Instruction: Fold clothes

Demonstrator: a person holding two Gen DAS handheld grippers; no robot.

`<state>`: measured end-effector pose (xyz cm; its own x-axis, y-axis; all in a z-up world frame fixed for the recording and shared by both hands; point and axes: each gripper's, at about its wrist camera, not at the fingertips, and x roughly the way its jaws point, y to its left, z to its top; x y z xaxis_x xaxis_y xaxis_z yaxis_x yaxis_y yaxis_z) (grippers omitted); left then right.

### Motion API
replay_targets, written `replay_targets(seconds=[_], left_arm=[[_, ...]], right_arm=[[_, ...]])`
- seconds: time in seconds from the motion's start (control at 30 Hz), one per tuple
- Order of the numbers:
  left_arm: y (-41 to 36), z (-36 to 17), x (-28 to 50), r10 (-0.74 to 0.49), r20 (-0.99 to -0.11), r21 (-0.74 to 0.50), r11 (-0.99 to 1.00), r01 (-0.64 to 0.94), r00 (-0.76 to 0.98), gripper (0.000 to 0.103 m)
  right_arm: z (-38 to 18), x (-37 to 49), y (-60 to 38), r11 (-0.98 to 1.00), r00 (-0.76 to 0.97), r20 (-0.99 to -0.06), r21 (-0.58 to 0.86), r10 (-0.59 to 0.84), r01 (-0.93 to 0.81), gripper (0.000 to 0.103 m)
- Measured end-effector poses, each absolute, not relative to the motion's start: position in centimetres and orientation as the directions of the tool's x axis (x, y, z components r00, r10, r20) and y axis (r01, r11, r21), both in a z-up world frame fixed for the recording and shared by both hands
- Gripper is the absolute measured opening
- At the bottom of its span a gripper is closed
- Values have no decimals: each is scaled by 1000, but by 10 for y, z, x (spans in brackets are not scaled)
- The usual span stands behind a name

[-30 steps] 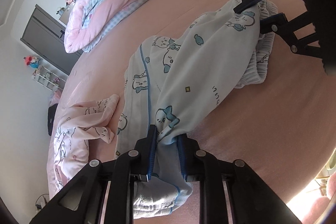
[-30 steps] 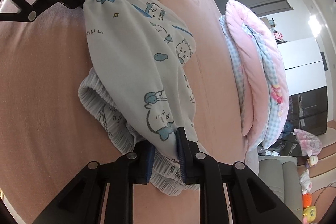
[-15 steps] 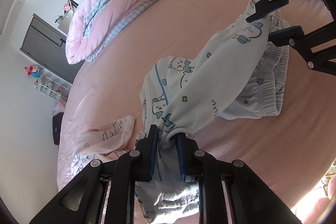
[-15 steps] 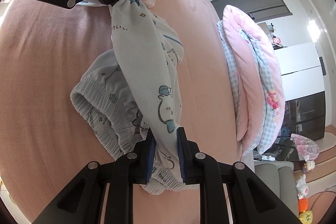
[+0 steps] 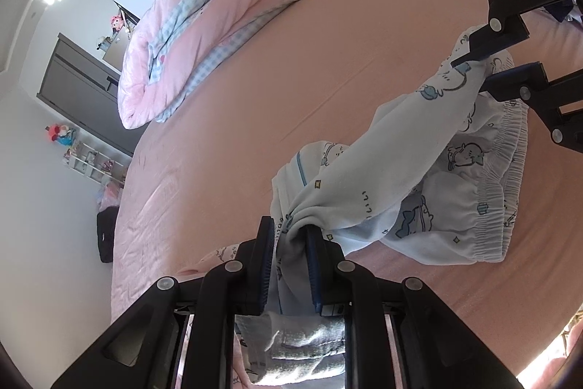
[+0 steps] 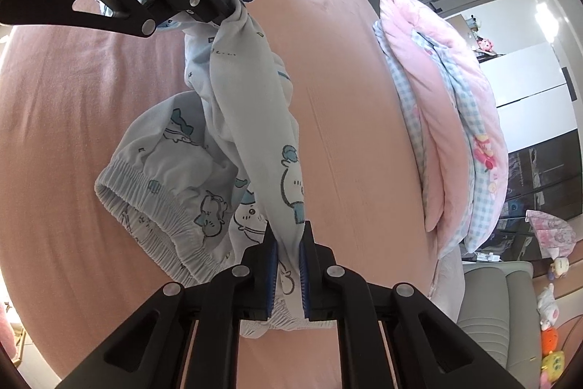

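My left gripper (image 5: 289,236) and right gripper (image 6: 288,243) both clamp pale blue pajama pants (image 5: 393,177), stretched between them above pink bed sheet (image 5: 273,79). Mid-fold, I judge; next lay flat, edges aligned.

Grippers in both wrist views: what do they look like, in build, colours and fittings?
Both match. The left gripper and right gripper are matte black open-frame linkages with triangular cut-outs, joined by round silver pivot pins. Each finger carries a flat blue pad on its inner face. Shiny metal rails show behind the left fingers. No cables, markings, hands or sleeves are visible.
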<state>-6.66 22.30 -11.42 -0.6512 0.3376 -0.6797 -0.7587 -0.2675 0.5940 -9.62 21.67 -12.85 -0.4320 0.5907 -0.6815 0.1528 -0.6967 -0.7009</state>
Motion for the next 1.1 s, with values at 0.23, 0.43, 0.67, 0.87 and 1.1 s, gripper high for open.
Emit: replay_targets(seconds=[0.23, 0.43, 0.67, 0.87, 1.1], left_arm=[[237, -100, -77, 338, -673, 590, -290, -754, -657, 15], [254, -87, -88, 358, -639, 612, -298, -732, -681, 15], [274, -80, -97, 368, -634, 618, -288, -732, -680, 15], [294, -81, -109, 365, -627, 613, -314, -725, -688, 15], [312, -88, -117, 358, -625, 600, -348, -720, -694, 15]], right_arm=[[-118, -106, 231, -678, -436, -656, -724, 616, 129, 7], [-111, -115, 248, -663, -433, -630, -743, 644, 95, 7], [-97, -124, 273, -745, -398, -696, -665, 598, 43, 7], [-98, -133, 297, -783, -354, -729, -622, 586, -16, 7], [-108, -142, 321, -810, -310, -760, -583, 571, -64, 7]])
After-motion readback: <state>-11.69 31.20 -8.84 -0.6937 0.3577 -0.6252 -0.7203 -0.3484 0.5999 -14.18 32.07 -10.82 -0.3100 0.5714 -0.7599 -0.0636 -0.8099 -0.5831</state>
